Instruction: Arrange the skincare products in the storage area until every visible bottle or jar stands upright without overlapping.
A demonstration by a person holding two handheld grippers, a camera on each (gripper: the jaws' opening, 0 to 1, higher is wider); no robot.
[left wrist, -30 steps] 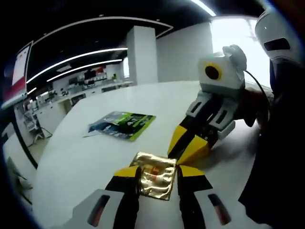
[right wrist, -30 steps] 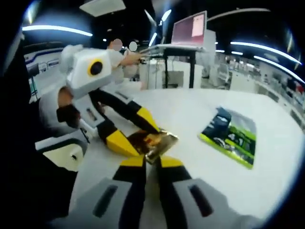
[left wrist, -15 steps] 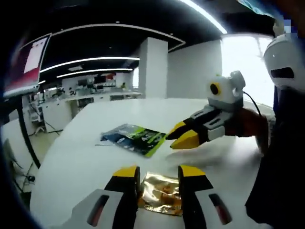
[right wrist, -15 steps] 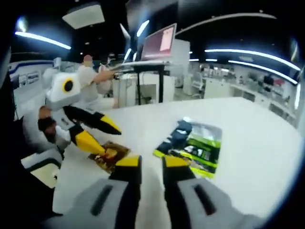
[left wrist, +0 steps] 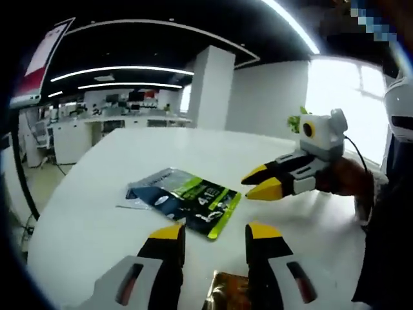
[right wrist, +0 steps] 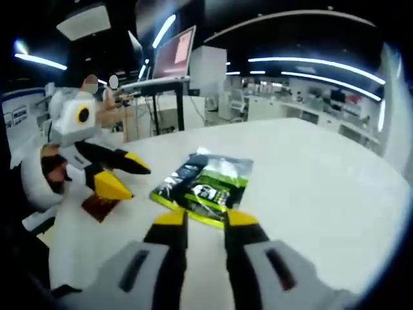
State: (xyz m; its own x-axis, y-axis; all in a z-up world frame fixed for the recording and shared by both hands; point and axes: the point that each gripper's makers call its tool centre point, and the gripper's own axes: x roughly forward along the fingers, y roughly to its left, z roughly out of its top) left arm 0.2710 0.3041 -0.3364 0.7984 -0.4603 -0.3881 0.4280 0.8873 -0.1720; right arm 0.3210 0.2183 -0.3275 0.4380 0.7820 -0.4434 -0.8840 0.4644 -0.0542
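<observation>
In the left gripper view, the left gripper (left wrist: 213, 236) rises from the bottom centre with its yellow-tipped jaws set a moderate way apart and nothing between them. At the bottom edge, between the jaws, a corner of a gold sachet (left wrist: 231, 292) lies flat on the white table (left wrist: 84, 213). Just above the tips, in mid-frame, a green and dark sachet (left wrist: 187, 199) also lies flat. At centre right the right gripper (left wrist: 261, 182) reaches in, held by a hand (left wrist: 342, 184); its jaws look only slightly parted and empty, hovering above the table to the right of the green sachet.

In the right gripper view, the right gripper (right wrist: 205, 218) comes up from the bottom centre, jaws narrowly parted, holding nothing, its tips just short of the green sachet (right wrist: 205, 184) in mid-frame. At left, the left gripper (right wrist: 122, 173) points toward the centre with jaws apart; just below its lower tip the gold sachet (right wrist: 100, 205) lies on the table (right wrist: 322, 187). The two sachets sit near each other but not touching.

As for progress, no bottle or jar can be seen; the products in view are two flat packets, separate and fully visible, so nothing overlaps. Neither stands upright, and neither is gripped, so the standing-up appears still to be done.
</observation>
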